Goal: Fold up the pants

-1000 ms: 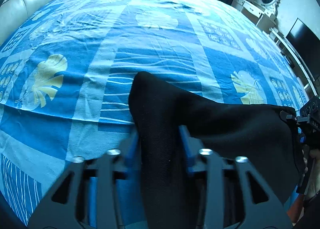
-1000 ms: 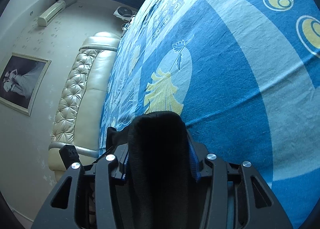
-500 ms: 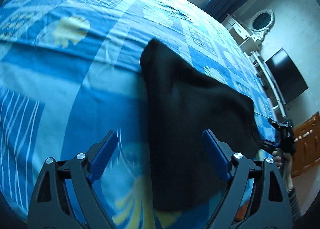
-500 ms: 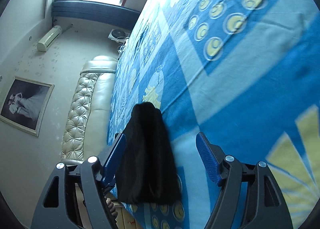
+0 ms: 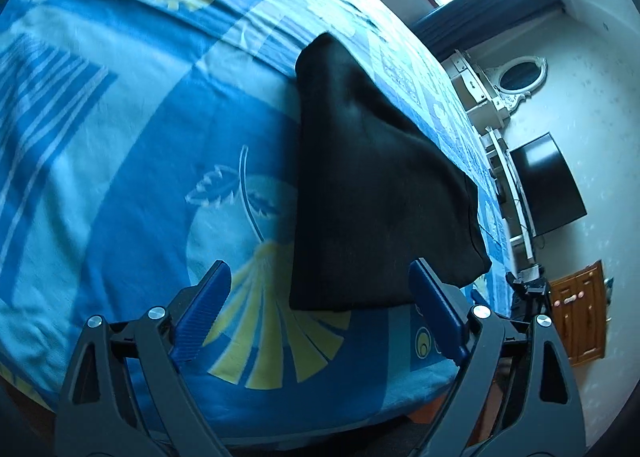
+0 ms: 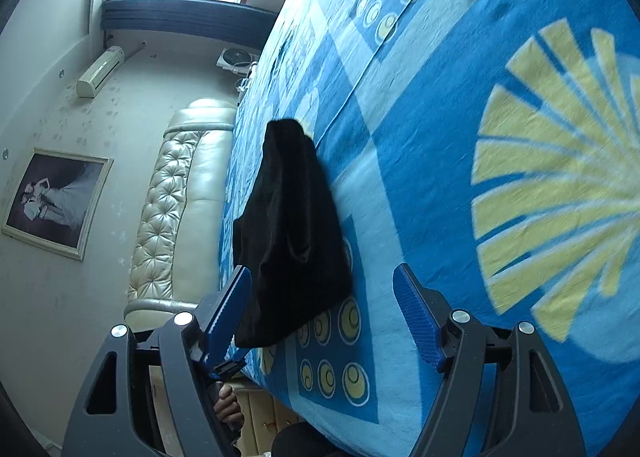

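The black pants (image 5: 372, 193) are lying on the bed (image 5: 120, 161) as a compact dark bundle, close to the near edge of the mattress and resting flat on the blue patterned sheet, with no leg trailing loose that I can see. The left gripper (image 5: 320, 309) is hovering just off the bundle's near edge with its blue fingers (image 5: 204, 305) spread wide; its jaws have just been opening, and nothing is clamped between them, the cloth lying beyond the pads rather than pinched. The right gripper (image 6: 324, 309) is standing likewise parted at the other end of the bundle, its jaws also just having opened, with a corner of the pants (image 6: 288, 233) sitting beside its left finger but not squeezed. Judging by how small and layered the bundle is looking, the folding is mostly or wholly finished and the cloth has been let go; what may be remaining is at most a smoothing of the top layer, which is looking slightly humped, though I cannot tell whether another fold is intended.
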`<state>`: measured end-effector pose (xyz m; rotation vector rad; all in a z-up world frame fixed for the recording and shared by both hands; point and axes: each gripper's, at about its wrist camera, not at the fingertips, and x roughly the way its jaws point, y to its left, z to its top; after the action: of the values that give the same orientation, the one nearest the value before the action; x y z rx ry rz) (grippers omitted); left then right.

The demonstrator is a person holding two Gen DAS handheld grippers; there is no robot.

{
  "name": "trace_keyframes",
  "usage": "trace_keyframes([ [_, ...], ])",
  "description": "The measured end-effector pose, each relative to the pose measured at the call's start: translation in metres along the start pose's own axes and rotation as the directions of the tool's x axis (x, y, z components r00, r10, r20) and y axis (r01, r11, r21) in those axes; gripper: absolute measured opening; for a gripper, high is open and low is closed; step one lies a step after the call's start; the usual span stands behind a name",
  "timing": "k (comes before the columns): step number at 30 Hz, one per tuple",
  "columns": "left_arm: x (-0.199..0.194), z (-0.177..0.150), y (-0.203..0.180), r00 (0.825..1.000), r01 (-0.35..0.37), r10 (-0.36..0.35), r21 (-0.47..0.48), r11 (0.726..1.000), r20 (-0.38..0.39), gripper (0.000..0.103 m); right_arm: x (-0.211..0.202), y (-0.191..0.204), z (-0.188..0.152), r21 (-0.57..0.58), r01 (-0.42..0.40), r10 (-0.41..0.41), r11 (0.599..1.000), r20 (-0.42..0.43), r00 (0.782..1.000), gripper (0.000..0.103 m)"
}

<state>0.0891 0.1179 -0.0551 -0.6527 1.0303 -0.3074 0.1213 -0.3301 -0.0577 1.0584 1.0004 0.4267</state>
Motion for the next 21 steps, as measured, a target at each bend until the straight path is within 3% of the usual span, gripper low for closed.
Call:
trace_keyframes([
  [16, 0.034, 0.004, -0.007, 0.999, 0.039, -0.039, -0.023, 0.999, -0.035, 0.09, 0.061, 0.017, 0.0, -0.048, 0.035, -0.038, 0.998, -0.065, 0.997, 0.077],
  [17, 0.035, 0.004, -0.008, 0.999, 0.035, -0.035, -0.014, 0.999, -0.036, 0.086, 0.062, 0.018, -0.001, -0.057, 0.039, -0.042, 0.998, -0.067, 0.997, 0.077],
  [18, 0.036, 0.004, -0.01, 0.999, 0.019, -0.019, 0.001, 1.0, -0.037, 0.075, 0.063, 0.02, -0.002, -0.079, 0.059, -0.065, 0.995, -0.068, 0.996, 0.071],
  [19, 0.038, 0.004, -0.011, 0.999, 0.003, -0.002, 0.019, 1.0, -0.042, 0.07, 0.064, 0.02, -0.003, -0.099, 0.085, -0.092, 0.991, -0.073, 0.993, 0.058],
  [20, 0.04, 0.003, -0.015, 0.999, -0.002, 0.004, 0.037, 0.999, -0.052, 0.058, 0.066, 0.02, -0.004, -0.118, 0.1, -0.11, 0.988, -0.078, 0.991, 0.056],
  [21, 0.041, 0.003, -0.017, 0.998, -0.006, 0.008, 0.045, 0.999, -0.059, 0.056, 0.066, 0.02, -0.005, -0.133, 0.103, -0.114, 0.986, -0.079, 0.99, 0.051],
])
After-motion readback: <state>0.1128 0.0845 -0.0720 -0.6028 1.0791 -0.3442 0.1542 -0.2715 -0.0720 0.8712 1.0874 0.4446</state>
